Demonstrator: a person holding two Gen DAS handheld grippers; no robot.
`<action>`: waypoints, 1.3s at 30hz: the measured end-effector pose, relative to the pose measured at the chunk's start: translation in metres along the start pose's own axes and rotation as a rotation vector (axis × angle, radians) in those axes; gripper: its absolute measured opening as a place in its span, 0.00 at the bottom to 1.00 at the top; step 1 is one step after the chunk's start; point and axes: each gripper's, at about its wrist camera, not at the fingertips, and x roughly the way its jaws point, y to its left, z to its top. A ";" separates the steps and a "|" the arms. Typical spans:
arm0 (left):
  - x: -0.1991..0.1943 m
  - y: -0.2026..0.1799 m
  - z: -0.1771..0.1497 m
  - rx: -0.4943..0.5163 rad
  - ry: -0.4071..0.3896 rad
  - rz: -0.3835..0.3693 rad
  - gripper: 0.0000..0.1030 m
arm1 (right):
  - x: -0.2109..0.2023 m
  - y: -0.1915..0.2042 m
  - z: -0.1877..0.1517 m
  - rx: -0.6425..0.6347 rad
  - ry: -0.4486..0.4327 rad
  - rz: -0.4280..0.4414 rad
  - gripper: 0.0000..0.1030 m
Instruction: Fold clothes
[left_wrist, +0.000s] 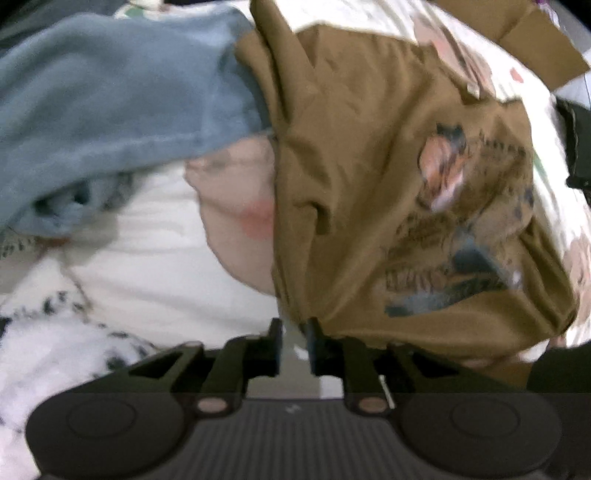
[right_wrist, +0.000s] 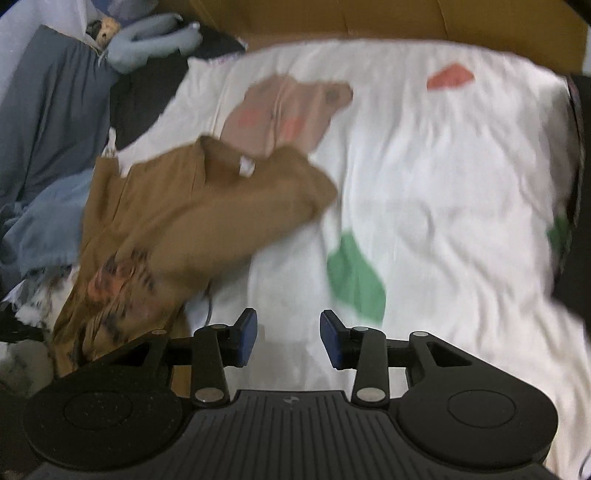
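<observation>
Brown shirt (right_wrist: 192, 221) lies crumpled at the bed sheet's (right_wrist: 443, 184) left side, beside a blue towel (left_wrist: 110, 92); judged step: spread it flat, so pinch hem corners and pull evenly; left gripper (left_wrist: 294, 332) narrow, shirt edge draped against one finger, grip on cloth unclear; right gripper (right_wrist: 288, 332) wide, holding nothing, above bare sheet.
</observation>
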 end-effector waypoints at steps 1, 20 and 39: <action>-0.006 0.002 0.004 -0.016 -0.020 -0.007 0.30 | 0.004 0.001 0.005 -0.009 -0.014 -0.005 0.42; -0.003 -0.041 0.178 0.162 -0.361 0.018 0.40 | 0.061 0.002 0.040 -0.156 -0.113 -0.120 0.45; 0.080 -0.081 0.286 0.360 -0.350 0.119 0.40 | 0.082 0.006 0.052 -0.160 -0.112 -0.134 0.45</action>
